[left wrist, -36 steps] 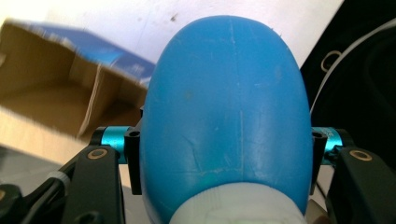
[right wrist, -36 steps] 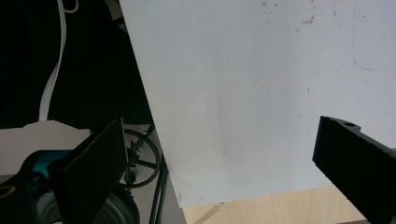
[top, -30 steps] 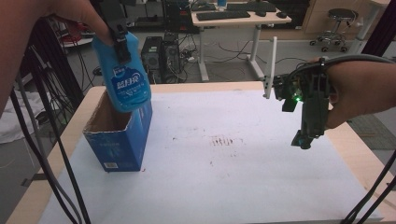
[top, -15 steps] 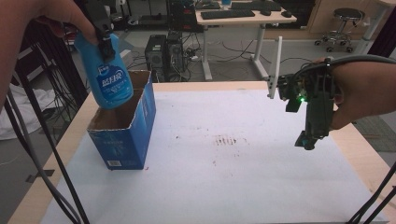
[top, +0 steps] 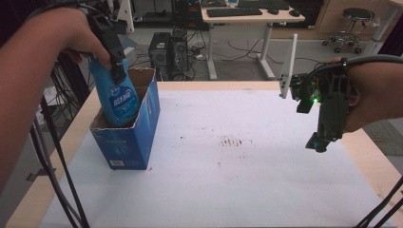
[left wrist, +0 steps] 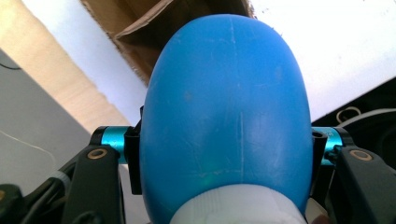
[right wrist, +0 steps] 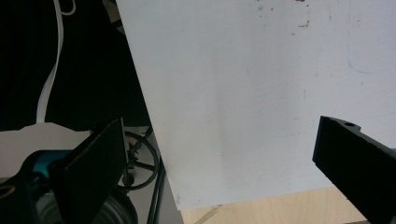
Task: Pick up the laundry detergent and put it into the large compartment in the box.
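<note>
Lowered since a second ago, the blue bottle (top: 115, 97) now sits partly inside the open cardboard box (top: 138, 137) at the surface's (top: 247, 190) left edge, clamped at its shoulders by the left gripper (top: 114, 61). The right gripper (top: 321, 142) hangs apart, jaws wide and empty. Packing appears under way; next, the bottle likely needs seating on the box floor before release.

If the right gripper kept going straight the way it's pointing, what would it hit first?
Probably the white table cover. The right gripper has open fingers with nothing between them, aimed down at bare sheet near the table's edge; nothing else seems to lie in that line, though depth is hard to judge.
</note>
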Action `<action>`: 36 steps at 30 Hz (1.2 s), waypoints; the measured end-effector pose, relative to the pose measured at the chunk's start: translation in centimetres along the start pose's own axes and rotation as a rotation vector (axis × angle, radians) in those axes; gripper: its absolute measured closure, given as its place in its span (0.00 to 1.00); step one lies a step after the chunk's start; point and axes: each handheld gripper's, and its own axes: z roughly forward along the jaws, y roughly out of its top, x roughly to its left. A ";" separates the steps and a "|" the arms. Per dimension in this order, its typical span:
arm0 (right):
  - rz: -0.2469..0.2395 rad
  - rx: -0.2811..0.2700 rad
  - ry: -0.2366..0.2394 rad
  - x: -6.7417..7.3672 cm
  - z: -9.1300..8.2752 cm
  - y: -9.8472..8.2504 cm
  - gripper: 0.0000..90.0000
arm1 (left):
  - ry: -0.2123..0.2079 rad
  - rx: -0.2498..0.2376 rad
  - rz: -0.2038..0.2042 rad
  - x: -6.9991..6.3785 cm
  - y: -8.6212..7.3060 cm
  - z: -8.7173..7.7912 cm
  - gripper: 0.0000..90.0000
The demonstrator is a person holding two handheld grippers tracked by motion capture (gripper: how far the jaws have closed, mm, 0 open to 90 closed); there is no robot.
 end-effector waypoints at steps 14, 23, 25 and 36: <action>-0.004 -0.005 -0.010 0.3 -0.1 -0.2 0.02 | 0.012 0.012 0.066 -0.2 1.2 5.0 0.43; -0.001 -0.006 -0.002 0.2 0.3 -0.4 0.02 | 0.003 0.046 0.199 0.2 1.4 7.9 0.43; 0.003 -0.007 -0.001 0.1 0.4 -0.4 0.02 | 0.004 0.050 0.223 0.2 1.4 8.4 0.43; -0.004 -0.001 0.007 0.0 0.7 0.1 0.02 | 0.040 0.033 0.356 0.0 1.0 9.8 0.43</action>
